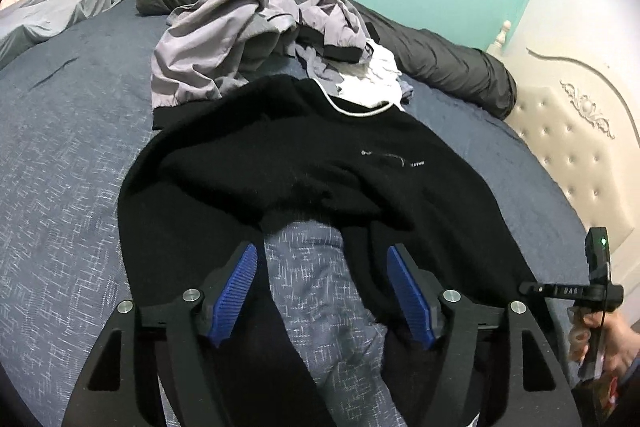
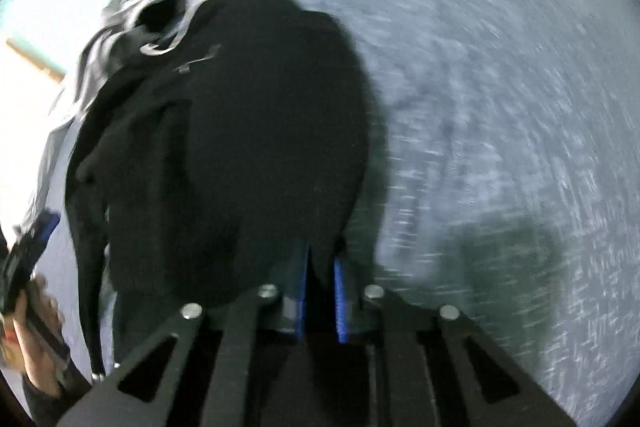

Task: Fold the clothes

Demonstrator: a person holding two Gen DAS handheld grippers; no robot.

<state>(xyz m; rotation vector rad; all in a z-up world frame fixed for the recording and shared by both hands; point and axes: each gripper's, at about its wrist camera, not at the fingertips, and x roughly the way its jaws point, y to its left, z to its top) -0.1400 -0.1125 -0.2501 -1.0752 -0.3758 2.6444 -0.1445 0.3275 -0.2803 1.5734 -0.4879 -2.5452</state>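
right wrist: right claw (image 2: 320,279) pinches black sweater (image 2: 248,131) on bed (image 2: 500,107).

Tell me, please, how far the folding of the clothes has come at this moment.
Nothing looks folded yet. In hand: the right hand-held gripper is shut on an edge of the black sweatshirt, which lies spread but rumpled on the blue bedspread; the left hand-held gripper is open above it. Left: the crumpled grey jacket and a white garment behind.
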